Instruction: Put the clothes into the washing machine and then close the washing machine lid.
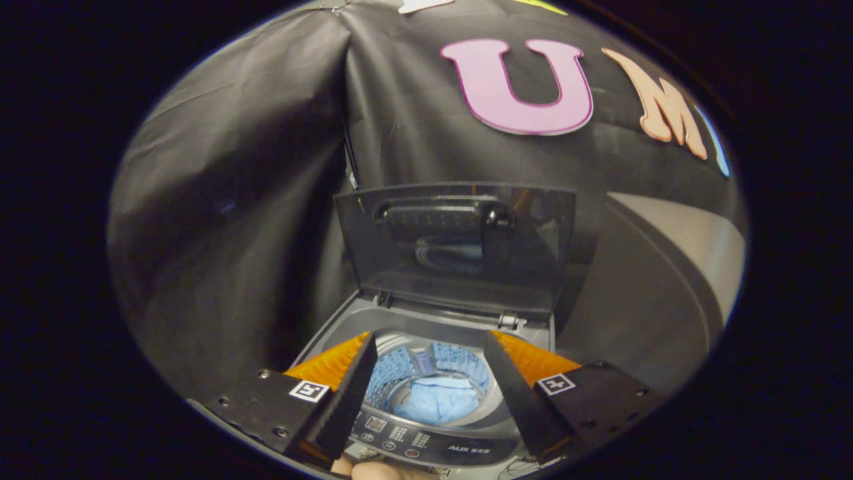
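Note:
A grey top-loading washing machine [346, 320] stands below and ahead of me. Its dark see-through lid [456, 247] is raised upright at the back, against the booth wall. Down in the drum lies a light blue garment [436, 400], seen between my two fingers. My gripper [432, 343] hovers over the drum mouth, open, with nothing held between its fingers. The control panel [426, 440] runs along the machine's near edge, below the fingers.
Black cloth walls close in behind and to the left of the machine. A pale curved surface [686, 247] shows to the right of the lid. Part of a hand [373, 471] shows under the gripper.

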